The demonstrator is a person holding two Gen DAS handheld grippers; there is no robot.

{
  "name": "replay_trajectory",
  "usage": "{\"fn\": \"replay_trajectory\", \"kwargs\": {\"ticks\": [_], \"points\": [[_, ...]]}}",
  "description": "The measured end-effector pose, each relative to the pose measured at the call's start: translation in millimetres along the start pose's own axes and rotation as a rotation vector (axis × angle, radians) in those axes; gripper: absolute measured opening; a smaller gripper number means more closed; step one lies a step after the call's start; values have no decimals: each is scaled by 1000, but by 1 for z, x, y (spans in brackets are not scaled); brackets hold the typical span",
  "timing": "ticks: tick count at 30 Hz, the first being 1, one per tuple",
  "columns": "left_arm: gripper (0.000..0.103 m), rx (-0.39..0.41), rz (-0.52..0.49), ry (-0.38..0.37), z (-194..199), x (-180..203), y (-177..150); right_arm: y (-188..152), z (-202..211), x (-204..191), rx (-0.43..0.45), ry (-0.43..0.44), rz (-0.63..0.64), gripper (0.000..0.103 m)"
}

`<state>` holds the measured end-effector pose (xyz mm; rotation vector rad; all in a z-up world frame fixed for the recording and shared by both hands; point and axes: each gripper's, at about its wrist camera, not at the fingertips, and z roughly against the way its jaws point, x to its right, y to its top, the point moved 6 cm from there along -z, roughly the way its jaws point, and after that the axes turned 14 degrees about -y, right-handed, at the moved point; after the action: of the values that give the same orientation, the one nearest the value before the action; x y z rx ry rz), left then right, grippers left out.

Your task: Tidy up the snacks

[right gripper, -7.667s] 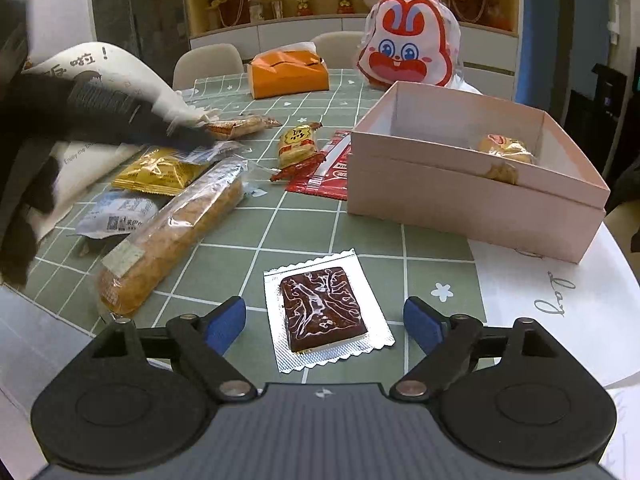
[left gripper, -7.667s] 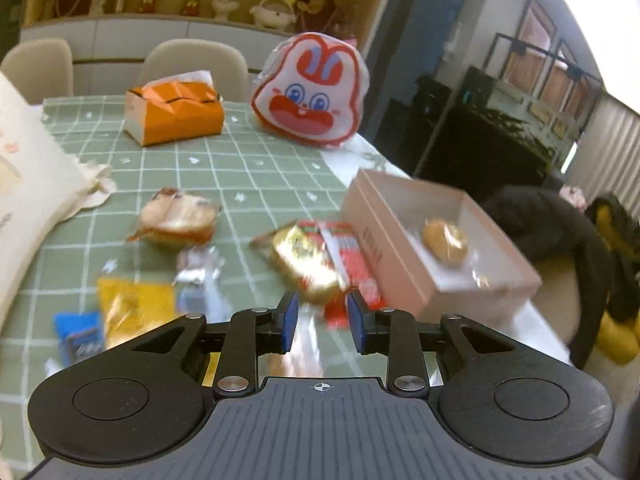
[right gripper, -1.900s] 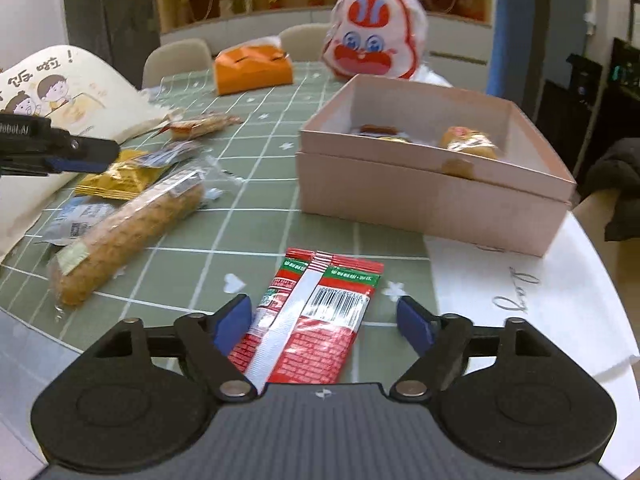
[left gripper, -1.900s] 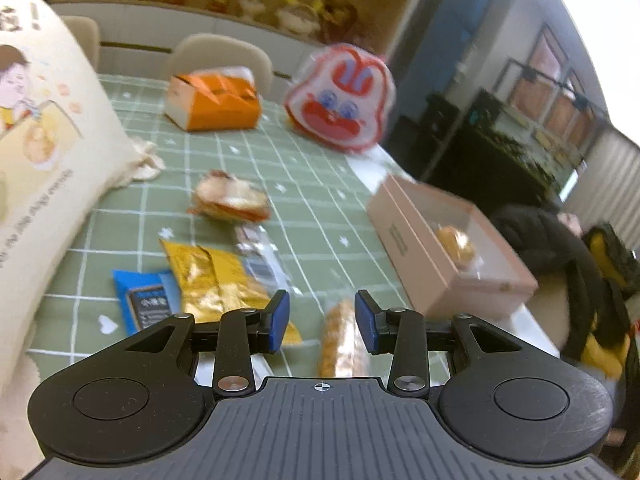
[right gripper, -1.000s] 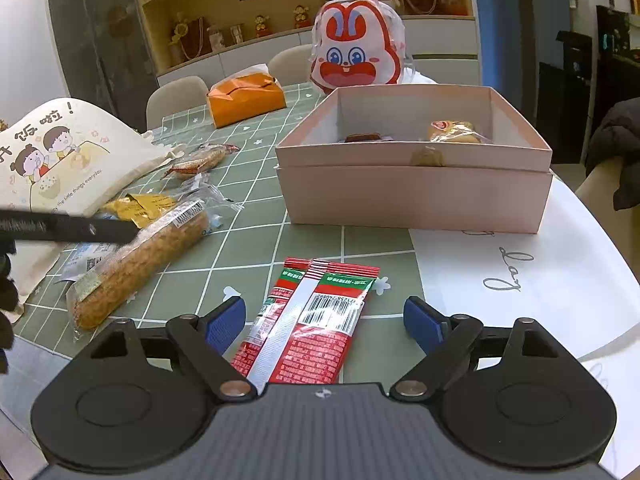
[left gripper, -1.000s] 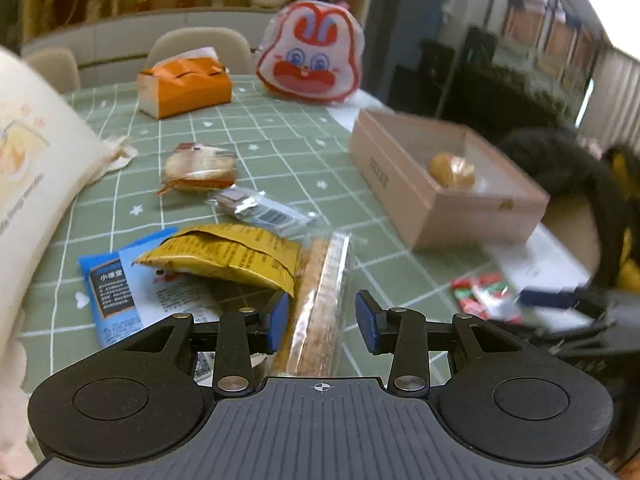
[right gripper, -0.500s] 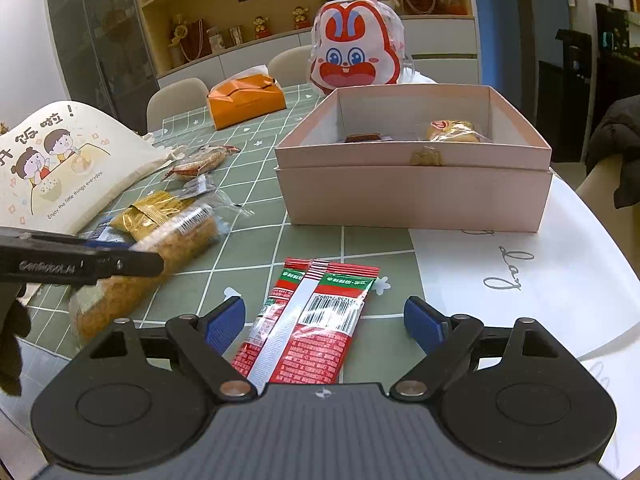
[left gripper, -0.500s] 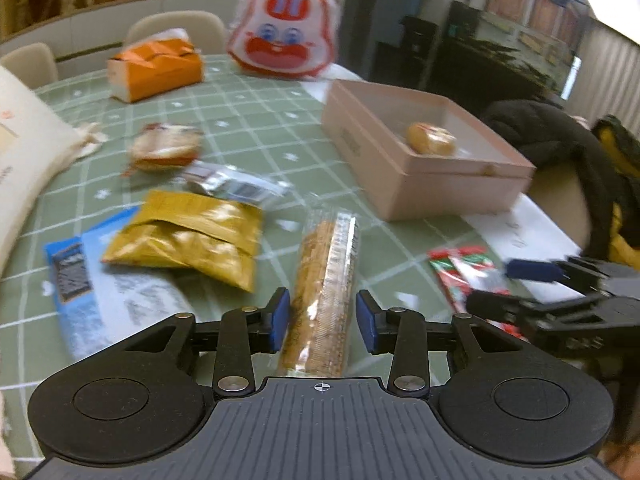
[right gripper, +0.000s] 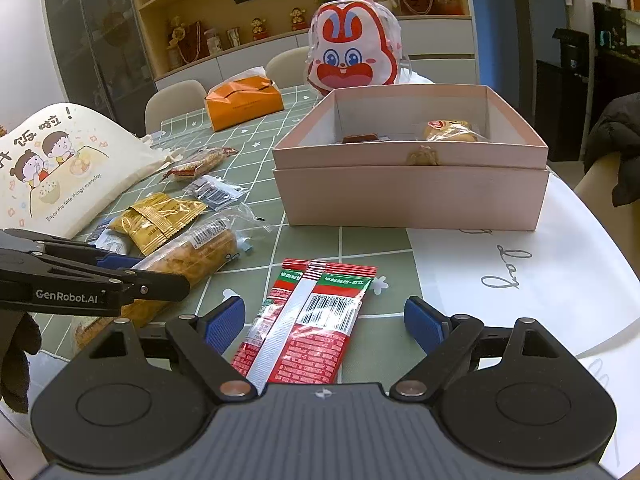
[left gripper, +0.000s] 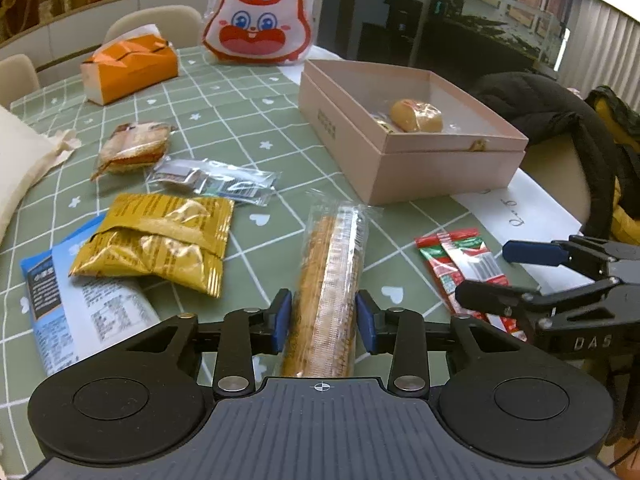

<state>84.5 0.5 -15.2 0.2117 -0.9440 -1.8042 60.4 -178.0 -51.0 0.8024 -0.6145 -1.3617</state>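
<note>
Green checked tablecloth [left gripper: 240,120] scattered with wrapped snacks, seen from two hand-held grippers.

Left gripper [left gripper: 323,316] at bottom centre of its view, blue pads spread just enough to straddle the near end of a long clear-wrapped bread stick [left gripper: 332,264]; pads just beside the wrapper on both sides, contact not clear, not yet pinching. Bread stick lying flat, running up the middle of the frame toward the pink box [left gripper: 400,168].

Right gripper [right gripper: 324,320] at bottom centre of its view, pads spread wide, holding nothing, with a red and green packet [right gripper: 308,320] lying flat on the cloth between them.

Inside the pink box, upper right in both views: a small wrapped bun [right gripper: 452,130] and a flat dark-brown bar [right gripper: 360,138]. Little else visible in there.

Left on the table: a yellow crinkled packet [left gripper: 156,240] at left centre, resting partly on a blue and white packet [left gripper: 64,304]; above these a small clear packet [left gripper: 212,180] and a wrapped sandwich cake [left gripper: 132,144]. Further back, an orange tissue box [left gripper: 128,68] and a rabbit-face bag [left gripper: 260,32]; a cream cloth bag [right gripper: 52,168] at the left edge.

By the look of it, early going: two snacks boxed, six or so waiting, with two lined up for a grab.
</note>
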Motion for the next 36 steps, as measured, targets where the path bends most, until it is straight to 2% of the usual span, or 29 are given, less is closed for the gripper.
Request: {"fn": "replay_trajectory", "kwargs": {"ticks": [7,13,14,20,27,36], "points": [[37,-10,-87,-33,-20,0,19,-1,-1,-4,-3,-21,25,89],[36,-1,-30,-133,-12,-14,15,-3,-5,-15,-20,-42,101,99],[36,4,-31,-130,-9,-14,15,-3,-6,-17,-27,-41,121,103],[36,5,-41,-114,-9,-12,11,-4,-11,-26,-52,-79,182,103],[36,-5,17,-130,-8,-8,6,-7,-8,-29,-46,-44,220,103],[37,-15,3,-88,-9,5,2,-8,-5,-29,-47,-33,220,103]]}}
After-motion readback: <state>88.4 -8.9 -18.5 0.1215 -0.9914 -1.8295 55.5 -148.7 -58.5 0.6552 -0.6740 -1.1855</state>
